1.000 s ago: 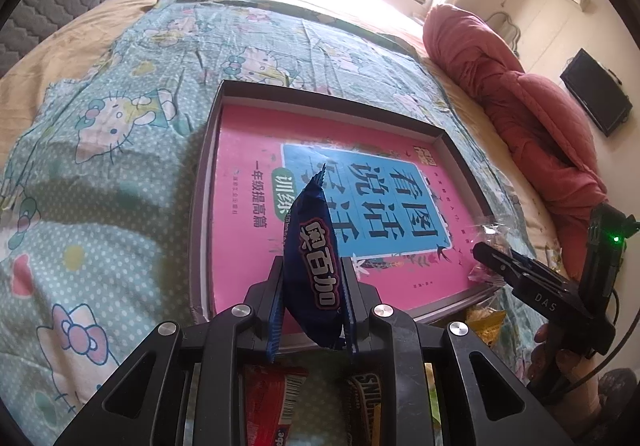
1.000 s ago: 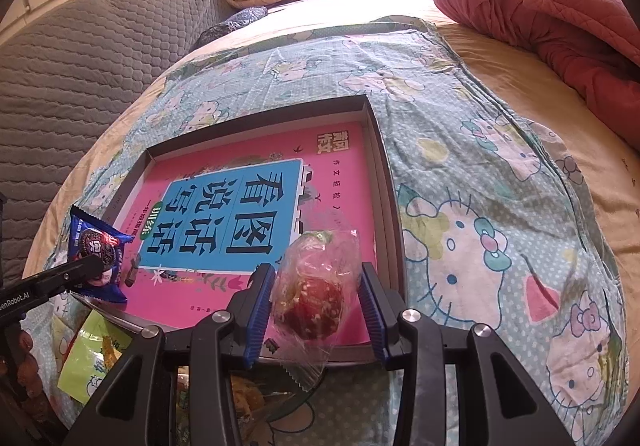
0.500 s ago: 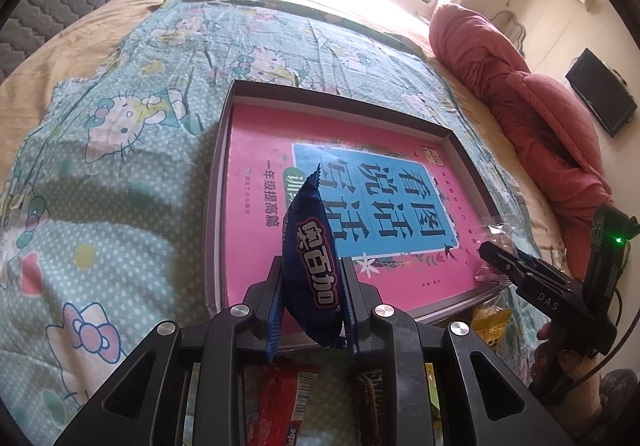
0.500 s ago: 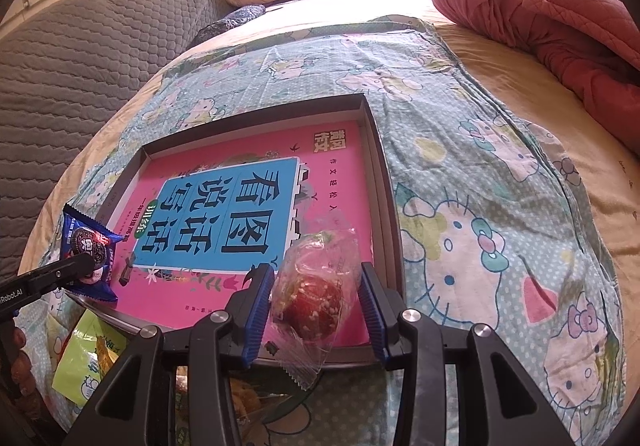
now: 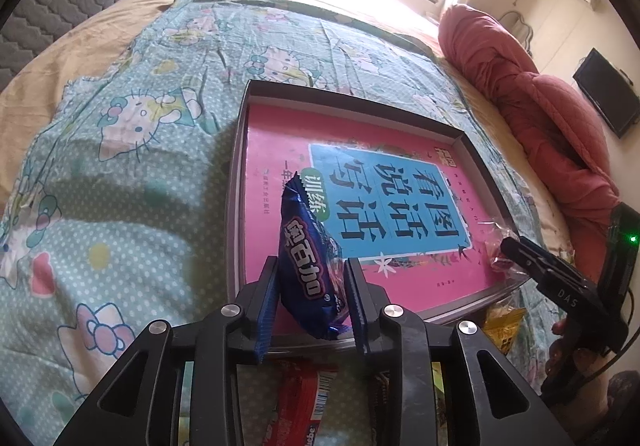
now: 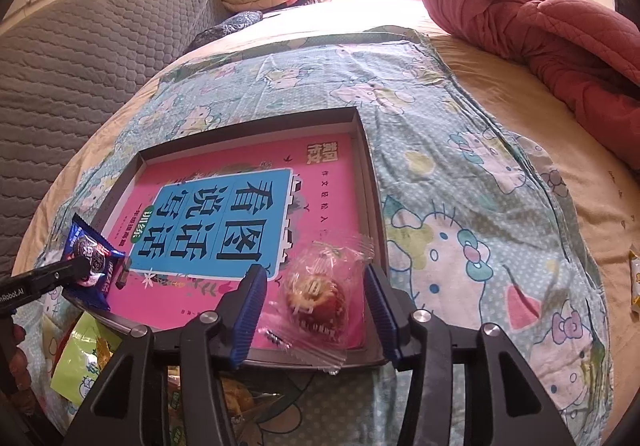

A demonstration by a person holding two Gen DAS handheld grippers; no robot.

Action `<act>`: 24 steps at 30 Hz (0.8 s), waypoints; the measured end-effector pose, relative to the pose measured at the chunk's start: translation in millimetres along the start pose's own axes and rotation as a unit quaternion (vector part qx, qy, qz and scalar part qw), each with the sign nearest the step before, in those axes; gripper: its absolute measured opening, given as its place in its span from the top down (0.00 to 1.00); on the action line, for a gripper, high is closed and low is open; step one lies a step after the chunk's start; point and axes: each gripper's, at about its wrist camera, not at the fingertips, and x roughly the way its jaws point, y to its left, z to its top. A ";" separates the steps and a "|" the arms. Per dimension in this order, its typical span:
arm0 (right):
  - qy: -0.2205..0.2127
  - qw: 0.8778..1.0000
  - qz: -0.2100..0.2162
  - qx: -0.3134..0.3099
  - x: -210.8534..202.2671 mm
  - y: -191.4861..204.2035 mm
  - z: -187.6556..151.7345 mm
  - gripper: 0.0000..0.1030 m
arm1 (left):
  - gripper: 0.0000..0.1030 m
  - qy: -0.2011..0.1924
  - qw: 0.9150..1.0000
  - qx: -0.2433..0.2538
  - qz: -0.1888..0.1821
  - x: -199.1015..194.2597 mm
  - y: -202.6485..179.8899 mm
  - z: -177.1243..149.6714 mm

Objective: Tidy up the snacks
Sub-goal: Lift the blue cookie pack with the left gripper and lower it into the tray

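My left gripper (image 5: pixel 310 278) is shut on a blue Oreo packet (image 5: pixel 310 266) and holds it upright over the near left corner of a shallow grey box (image 5: pixel 236 182) with a pink and blue book cover inside. The packet also shows in the right wrist view (image 6: pixel 90 264). My right gripper (image 6: pixel 314 288) is shut on a clear-wrapped red pastry (image 6: pixel 318 296) over the box's near right corner (image 6: pixel 370 182). The right gripper also shows in the left wrist view (image 5: pixel 516 254).
The box lies on a Hello Kitty sheet (image 6: pixel 460 214) on a bed. Loose snacks lie below the box's near edge: a red packet (image 5: pixel 304 402), a yellow one (image 5: pixel 500 326), a green one (image 6: pixel 82 362). A red quilt (image 6: pixel 540 18) is bunched at the right.
Both grippers have moved forward over the box's near edge with their snacks still held. The left view has shifted left relative to the box.
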 end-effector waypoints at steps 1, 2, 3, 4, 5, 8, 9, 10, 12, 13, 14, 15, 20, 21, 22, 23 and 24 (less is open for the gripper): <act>0.000 1.000 0.004 0.005 -0.3 -1.9 0.1 0.51 | 0.64 -0.001 1.000 0.001 0.002 -0.1 0.0 -0.2; 0.001 1.000 0.006 0.007 -0.7 -3.0 0.4 0.51 | 0.62 -0.003 1.000 0.001 0.004 0.0 0.2 0.0; -0.001 1.000 0.006 0.007 -1.5 -3.2 0.6 0.51 | 0.61 -0.003 1.000 0.001 0.008 0.1 0.9 0.6; -0.002 1.000 0.004 0.005 -1.7 -3.0 0.9 0.51 | 0.60 -0.005 1.000 0.002 0.014 -0.1 1.5 1.0; -0.003 1.000 0.003 0.004 -2.1 -2.8 1.3 0.51 | 0.60 -0.007 1.000 0.003 0.020 -0.7 2.3 1.4; -0.008 1.000 0.000 0.002 -4.4 -2.1 1.9 0.51 | 0.59 -0.015 1.000 0.004 0.025 -3.9 3.4 2.6; -0.009 1.000 0.000 0.002 -4.9 -2.1 2.0 0.51 | 0.59 -0.019 1.000 0.004 0.021 -5.4 3.4 2.9; -0.010 1.000 -0.001 0.002 -5.1 -2.0 2.2 0.51 | 0.59 -0.020 1.000 0.004 0.019 -6.0 3.4 3.2; -0.010 1.000 -0.001 0.003 -5.3 -2.0 2.9 0.51 | 0.59 -0.021 1.000 0.007 0.013 -6.1 0.4 2.9; -0.011 1.000 -0.002 0.004 -6.1 -2.1 3.0 0.51 | 0.59 -0.019 1.000 0.012 0.009 -5.1 -1.9 2.2; -0.012 1.000 -0.001 0.005 -7.1 -2.2 2.9 0.51 | 0.58 -0.017 1.000 0.016 0.007 -3.7 -4.6 1.3; -0.015 1.000 0.000 0.006 -8.3 -2.4 3.0 0.51 | 0.58 -0.015 1.000 0.018 0.005 -2.4 -6.1 1.3; -0.023 1.000 0.004 0.011 -12.0 -3.7 4.9 0.49 | 0.55 -0.017 0.999 0.029 0.008 -4.4 -12.1 0.9; -0.024 1.000 0.004 0.012 -12.5 -3.9 5.2 0.49 | 0.54 -0.019 0.999 0.029 0.010 -5.5 -12.5 1.2; -0.025 1.000 0.006 0.014 -12.9 -4.1 5.5 0.49 | 0.52 -0.022 0.999 0.028 0.010 -8.2 -12.4 2.0; -0.026 1.000 0.007 0.016 -13.0 -4.2 6.1 0.49 | 0.52 -0.025 0.999 0.026 0.011 -10.7 -12.0 2.1; -0.026 0.999 0.010 0.017 -13.5 -4.3 7.0 0.48 | 0.52 -0.026 0.999 0.025 0.012 -12.4 -12.0 2.0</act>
